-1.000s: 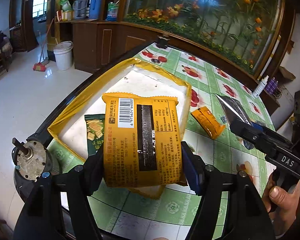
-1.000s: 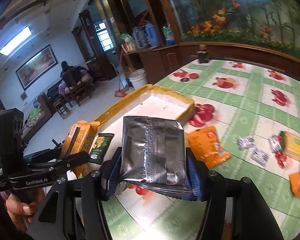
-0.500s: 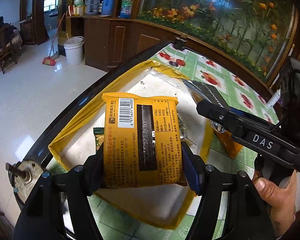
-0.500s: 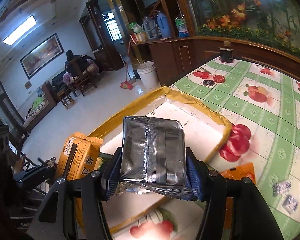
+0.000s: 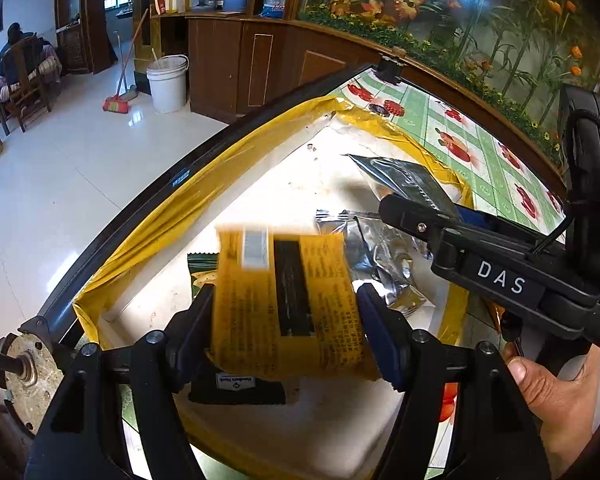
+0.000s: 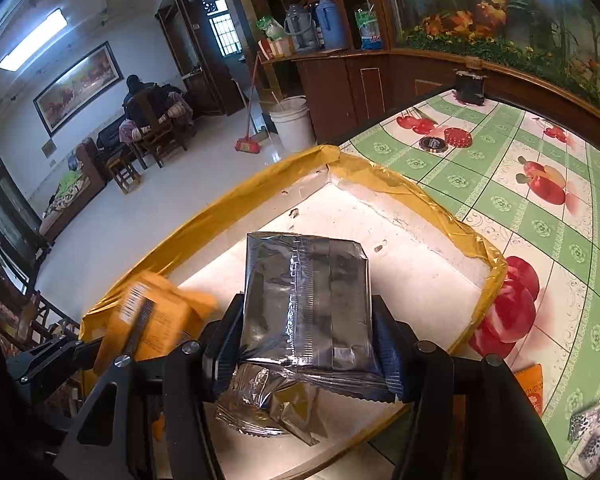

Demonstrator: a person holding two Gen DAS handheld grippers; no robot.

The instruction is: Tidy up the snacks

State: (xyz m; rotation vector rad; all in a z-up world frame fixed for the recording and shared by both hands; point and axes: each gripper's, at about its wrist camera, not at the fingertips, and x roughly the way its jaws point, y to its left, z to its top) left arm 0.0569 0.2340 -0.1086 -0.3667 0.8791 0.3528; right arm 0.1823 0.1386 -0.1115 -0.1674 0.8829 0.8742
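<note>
My left gripper stands over the yellow-rimmed white tray; the orange snack packet between its fingers is motion-blurred and looks to be slipping down, fingers apart from it. My right gripper is shut on a silver foil packet above the tray; it shows from the side in the left wrist view. In the tray lie a green snack packet, a crumpled silver packet and a black packet. The orange packet also shows blurred in the right wrist view.
The tray sits at the near-left corner of a table with a green fruit-print cloth. An orange packet and small wrapped sweets lie on the cloth at right. A dark table edge borders the tray; beyond is open floor.
Both grippers moved forward over the tray. The left gripper's jaws widened and the orange packet began dropping, now blurred. A crumpled silver packet and a black packet are now seen in the tray.
</note>
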